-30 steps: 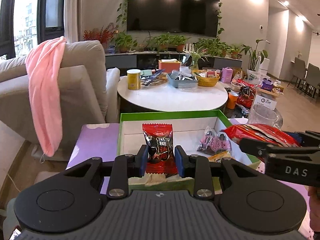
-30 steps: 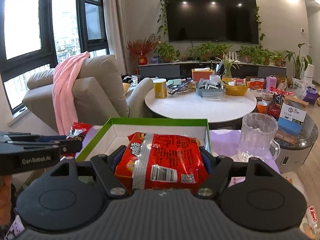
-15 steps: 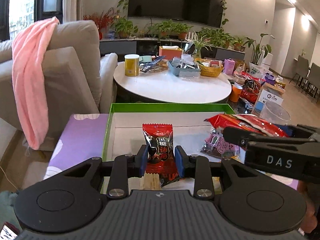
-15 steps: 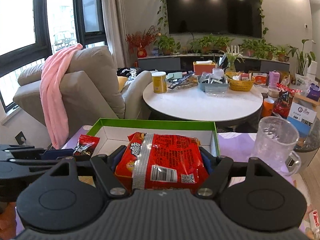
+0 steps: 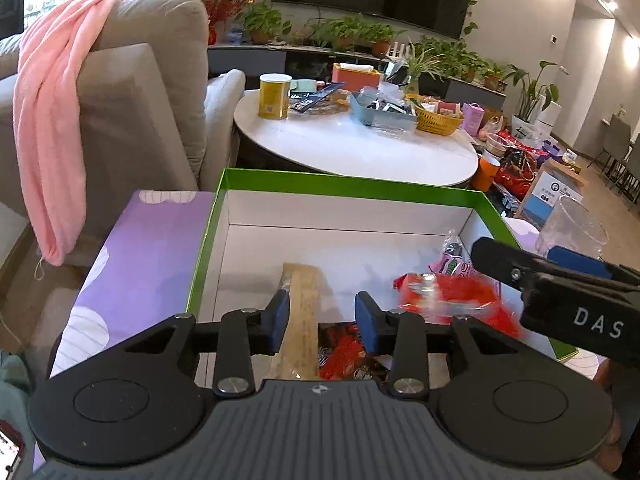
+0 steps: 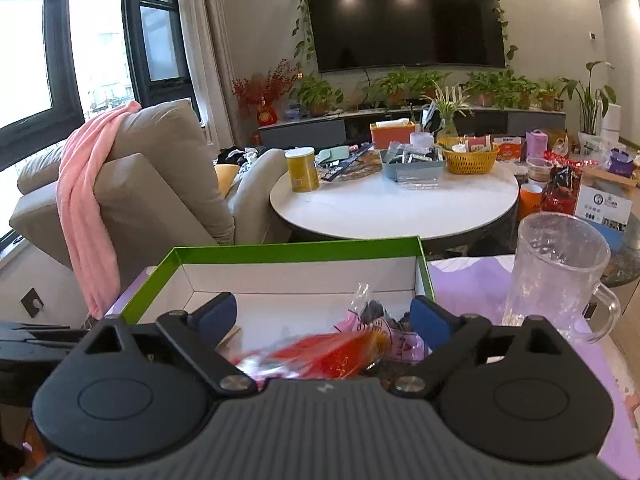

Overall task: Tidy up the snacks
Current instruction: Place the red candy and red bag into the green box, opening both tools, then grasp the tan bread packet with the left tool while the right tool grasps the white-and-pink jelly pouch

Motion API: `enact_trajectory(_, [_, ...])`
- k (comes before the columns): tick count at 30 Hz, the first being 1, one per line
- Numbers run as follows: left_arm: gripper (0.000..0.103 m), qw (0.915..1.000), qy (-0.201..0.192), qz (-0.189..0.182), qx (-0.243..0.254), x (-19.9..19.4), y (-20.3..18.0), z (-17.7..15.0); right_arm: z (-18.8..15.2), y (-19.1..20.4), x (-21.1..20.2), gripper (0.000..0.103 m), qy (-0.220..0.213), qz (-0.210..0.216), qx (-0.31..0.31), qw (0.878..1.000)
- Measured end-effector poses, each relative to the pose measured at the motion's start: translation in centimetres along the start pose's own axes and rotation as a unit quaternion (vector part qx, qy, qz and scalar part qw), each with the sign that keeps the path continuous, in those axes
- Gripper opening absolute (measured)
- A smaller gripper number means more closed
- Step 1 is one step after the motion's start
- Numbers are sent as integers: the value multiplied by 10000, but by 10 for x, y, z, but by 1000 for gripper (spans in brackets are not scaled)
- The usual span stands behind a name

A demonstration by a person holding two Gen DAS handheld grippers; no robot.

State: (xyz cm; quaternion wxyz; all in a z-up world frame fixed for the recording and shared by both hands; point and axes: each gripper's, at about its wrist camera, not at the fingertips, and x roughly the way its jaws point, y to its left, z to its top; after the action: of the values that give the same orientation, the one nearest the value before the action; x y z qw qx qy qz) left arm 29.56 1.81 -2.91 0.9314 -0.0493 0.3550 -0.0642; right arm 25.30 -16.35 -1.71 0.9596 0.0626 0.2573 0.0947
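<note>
Left gripper [image 5: 322, 314] opening over green box [image 5: 340, 186]; small red packet [image 5: 344, 354], pinched a second ago, now loose on box floor. Right gripper [image 6: 322, 318] spread, empty; big red packet [image 6: 328, 354] released, blurred, dropping into box. Two snacks stowed.

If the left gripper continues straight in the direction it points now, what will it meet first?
Probably the tan flat packet lying between the opening jaws of the left gripper, on the floor of the green box; depth is uncertain.
</note>
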Motion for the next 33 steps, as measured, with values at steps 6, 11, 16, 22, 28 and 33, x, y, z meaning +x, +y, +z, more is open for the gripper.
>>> enact_trajectory(6, [34,10000,-51,43,25,-7,-1,0,-2,-1,-3,61,94,31,67,9999])
enact_trajectory(11, [34,9999,-99,83,49,-16,-3,-2,-3,1,-9,61,77,20,11,10000])
enact_trajectory(16, [34,9997,-217,126,-11,-31,2,-3,-8,-5,-19,61,125,-57,26,9999])
enact_trajectory(22, [34,9980,-460,368,-249,-61,26,-17,-17,-16,-35,61,166,-146,153,9996])
enact_trajectory(28, [34,9961,-372,554,-574,-78,49,-36,-36,-23,-46,61,341,-166,348,9987])
enact_trajectory(33, [34,9953,-225,620,-710,-80,59,-54,-42,-26,-53,61,400,-213,372,9983])
